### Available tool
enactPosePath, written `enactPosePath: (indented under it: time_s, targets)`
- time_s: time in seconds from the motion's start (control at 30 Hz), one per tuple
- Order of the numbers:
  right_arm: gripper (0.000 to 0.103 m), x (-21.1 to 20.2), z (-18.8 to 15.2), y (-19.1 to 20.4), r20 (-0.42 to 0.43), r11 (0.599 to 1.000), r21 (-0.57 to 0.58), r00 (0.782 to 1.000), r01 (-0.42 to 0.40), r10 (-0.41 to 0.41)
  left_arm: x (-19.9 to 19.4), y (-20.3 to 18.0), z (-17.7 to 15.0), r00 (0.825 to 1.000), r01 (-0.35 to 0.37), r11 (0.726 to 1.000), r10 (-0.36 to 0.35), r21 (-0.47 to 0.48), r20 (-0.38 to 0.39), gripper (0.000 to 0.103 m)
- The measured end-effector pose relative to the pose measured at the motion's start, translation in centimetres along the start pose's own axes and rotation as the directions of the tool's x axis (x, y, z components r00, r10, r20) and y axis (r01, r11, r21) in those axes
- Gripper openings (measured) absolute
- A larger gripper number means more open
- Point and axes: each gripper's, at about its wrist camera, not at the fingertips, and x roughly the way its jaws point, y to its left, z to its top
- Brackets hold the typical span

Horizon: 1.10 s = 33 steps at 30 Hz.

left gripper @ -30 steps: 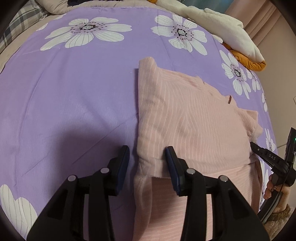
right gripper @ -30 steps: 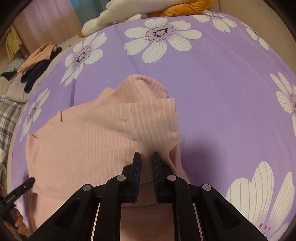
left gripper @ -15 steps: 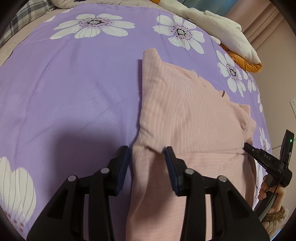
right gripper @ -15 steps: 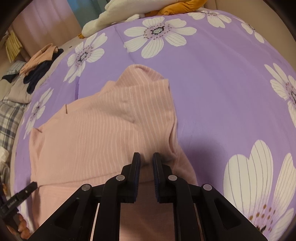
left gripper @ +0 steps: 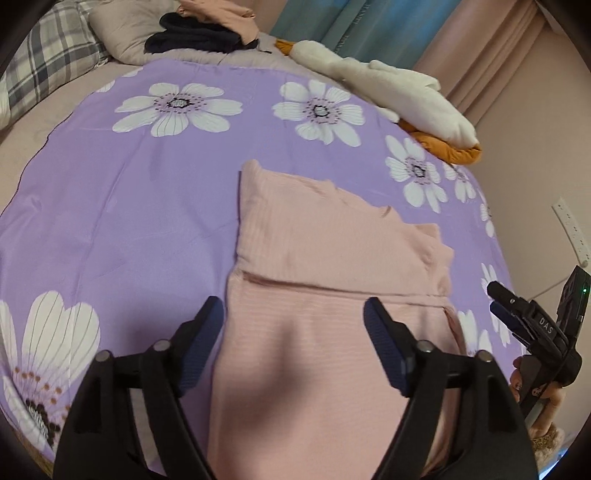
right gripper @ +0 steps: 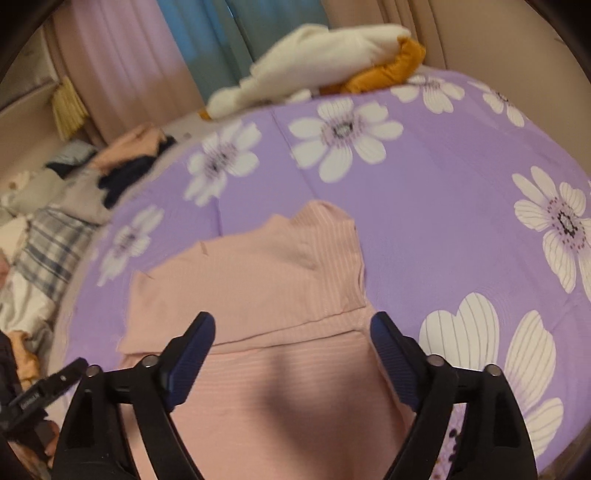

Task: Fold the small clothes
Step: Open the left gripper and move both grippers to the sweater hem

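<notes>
A pink ribbed garment (left gripper: 325,280) lies on the purple flowered bedspread (left gripper: 129,206), its far part folded over the near part along a crosswise edge. It also shows in the right wrist view (right gripper: 258,295). My left gripper (left gripper: 293,325) is open and empty, held above the garment's near left part. My right gripper (right gripper: 291,339) is open and empty, held above the garment's near right part. The right gripper also shows at the right edge of the left wrist view (left gripper: 532,325), and the left gripper at the lower left of the right wrist view (right gripper: 40,395).
A white and orange bundle of cloth (left gripper: 413,96) lies at the bedspread's far right corner. Dark and pink clothes (left gripper: 207,29) are piled on a pillow beyond the far edge, next to a plaid pillow (left gripper: 48,62). Curtains and a wall stand behind.
Both grippers opened wide; the right one let go of the pink garment. Both pulled back and rose. The garment's folded part now lies flat.
</notes>
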Motion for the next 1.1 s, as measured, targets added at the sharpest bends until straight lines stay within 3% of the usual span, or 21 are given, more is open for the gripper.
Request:
enactPosePath:
  time_s: [0.4,0.57,0.93,1.1]
  targets:
    - [0.099,-3.4,-2.9,0.6,0.106,0.998,-0.060,0.994,0.004,0.002,-2.4,-0.8,-4.9,1.000,0.018,0.999,-0.019,0.030,0.014,0.086]
    - [0.099,-4.3,-4.7,1.0,0.140,0.993,-0.113,0.990,0.019,-0.003,-2.9,-0.5,-6.6,1.000,0.022,0.999,-0.022,0.032,0.002,0.087]
    - [0.099,-5.3,-7.9,-0.5,0.093,0.995,-0.097,0.995,-0.011,0.020,-3.1,1.2,-10.1,0.998,0.035,0.999,-0.035,0.006,-0.051,0.087]
    - [0.099,-5.7,-9.4,-0.7,0.071,0.993,-0.114,0.997,0.044,-0.036,-3.2,1.7,-11.2,0.997,0.042,0.999,-0.042,0.001,-0.070,0.086]
